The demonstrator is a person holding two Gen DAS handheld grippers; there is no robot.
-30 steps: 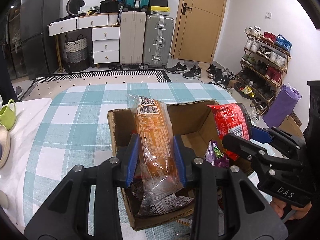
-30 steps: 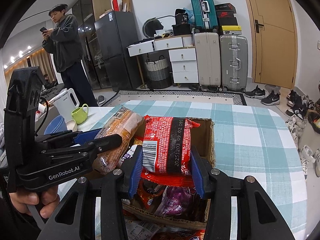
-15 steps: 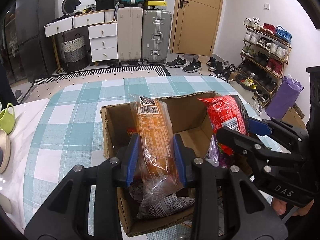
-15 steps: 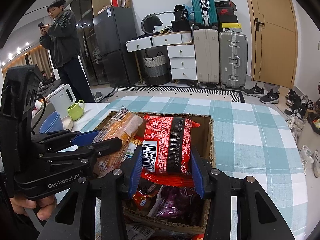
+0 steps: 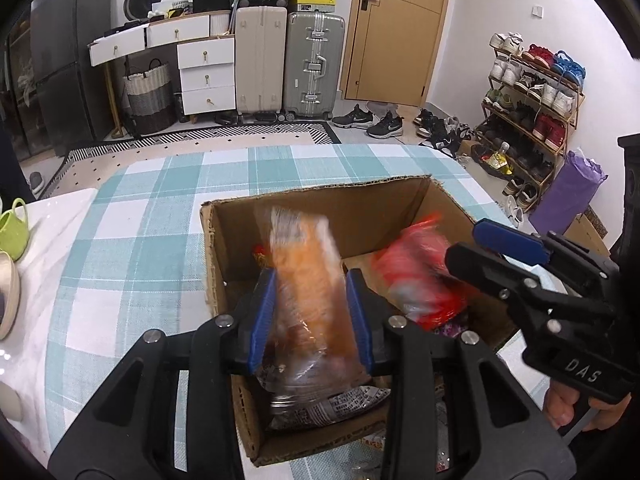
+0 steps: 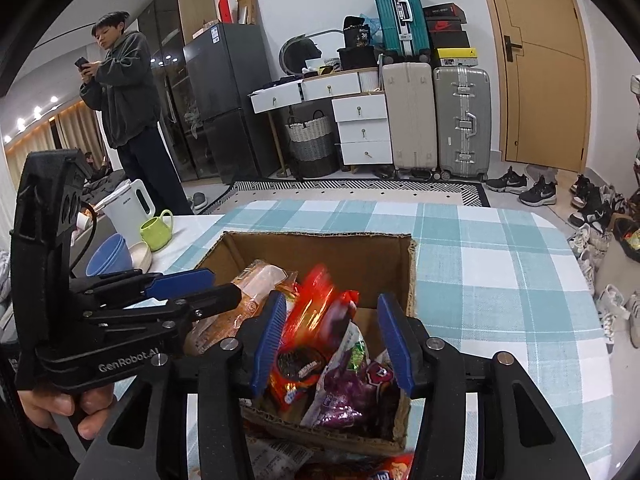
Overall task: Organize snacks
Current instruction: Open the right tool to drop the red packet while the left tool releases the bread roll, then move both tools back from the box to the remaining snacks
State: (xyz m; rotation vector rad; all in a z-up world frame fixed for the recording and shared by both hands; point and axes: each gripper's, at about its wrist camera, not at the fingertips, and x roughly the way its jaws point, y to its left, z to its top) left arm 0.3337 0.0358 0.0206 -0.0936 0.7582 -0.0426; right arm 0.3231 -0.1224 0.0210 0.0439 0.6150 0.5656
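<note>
An open cardboard box (image 5: pixel 320 192) (image 6: pixel 320 237) stands on the checked tablecloth with several snack packets in it. My left gripper (image 5: pixel 310 280) (image 6: pixel 224 286) is shut on a long orange snack pack (image 5: pixel 308 256) (image 6: pixel 260 280), held upright over the box's left side and blurred. My right gripper (image 6: pixel 332 300) (image 5: pixel 466 242) hangs over the box's right side with its jaws opening. A red snack pack (image 6: pixel 316 296) (image 5: pixel 412 272) is between them, blurred, tilted toward the left pad and dropping free into the box.
Purple and red packets (image 6: pixel 348 392) lie in the box, and more packets (image 6: pixel 280 456) sit on the cloth at its near side. A green mug (image 6: pixel 156 232), blue bowls (image 6: pixel 110 256) and a white kettle (image 6: pixel 128 204) stand at the left. A person (image 6: pixel 124 92) stands beyond them.
The right jaws have spread and the red pack has slipped out of their grip, down toward the box. The left gripper still holds the orange pack, now blurred.
</note>
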